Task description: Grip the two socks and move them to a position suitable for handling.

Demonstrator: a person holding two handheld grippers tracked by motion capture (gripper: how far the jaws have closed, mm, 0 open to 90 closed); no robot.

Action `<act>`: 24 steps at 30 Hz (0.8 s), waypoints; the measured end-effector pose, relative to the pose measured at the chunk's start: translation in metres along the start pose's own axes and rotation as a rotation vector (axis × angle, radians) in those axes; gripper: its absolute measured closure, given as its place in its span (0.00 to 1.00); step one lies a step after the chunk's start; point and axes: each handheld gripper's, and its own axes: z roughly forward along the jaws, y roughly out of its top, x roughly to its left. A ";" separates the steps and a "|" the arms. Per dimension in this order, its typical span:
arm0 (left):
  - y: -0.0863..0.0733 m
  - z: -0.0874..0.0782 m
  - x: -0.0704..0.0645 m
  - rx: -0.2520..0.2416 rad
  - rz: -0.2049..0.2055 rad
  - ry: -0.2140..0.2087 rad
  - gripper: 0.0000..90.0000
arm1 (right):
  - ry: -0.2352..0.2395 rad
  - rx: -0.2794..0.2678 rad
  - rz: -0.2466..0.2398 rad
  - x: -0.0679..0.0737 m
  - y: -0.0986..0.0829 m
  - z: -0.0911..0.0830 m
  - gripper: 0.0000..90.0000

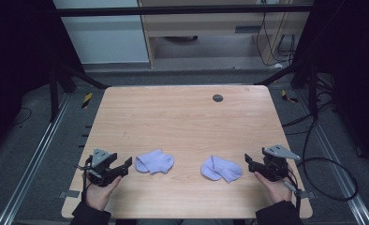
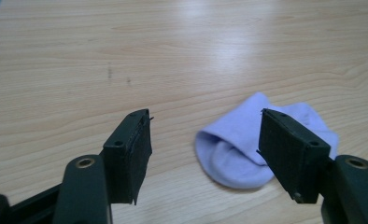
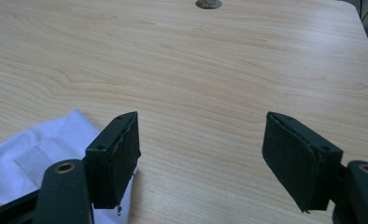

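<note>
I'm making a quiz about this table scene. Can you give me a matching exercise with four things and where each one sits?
Things:
1. left pale lilac fabric sock
2. right pale lilac fabric sock
3. small dark round grommet
4. left gripper

Places:
A. far side of the wooden table
B. near left edge, jaws open
C. beside the left gripper
D. beside the right gripper

Pairs: 1-C, 2-D, 3-A, 4-B

Two lavender socks (image 1: 155, 161) (image 1: 221, 168) lie apart near the wooden table's (image 1: 182, 117) near edge. Your left gripper (image 1: 128, 165) and right gripper (image 1: 248, 160) flank them, jaws parted.
</note>
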 end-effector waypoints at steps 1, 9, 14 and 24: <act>0.001 0.002 -0.004 0.001 0.010 -0.007 0.37 | 0.008 -0.004 -0.005 0.000 0.000 -0.001 0.31; 0.008 0.014 -0.027 0.011 0.052 -0.035 0.36 | 0.040 0.003 -0.031 0.004 0.003 -0.008 0.32; 0.013 0.020 -0.044 0.009 0.071 -0.068 0.36 | 0.064 -0.003 -0.032 0.009 0.005 -0.011 0.34; 0.021 0.033 -0.076 0.011 0.119 -0.111 0.36 | 0.110 0.022 -0.060 0.019 0.003 -0.008 0.42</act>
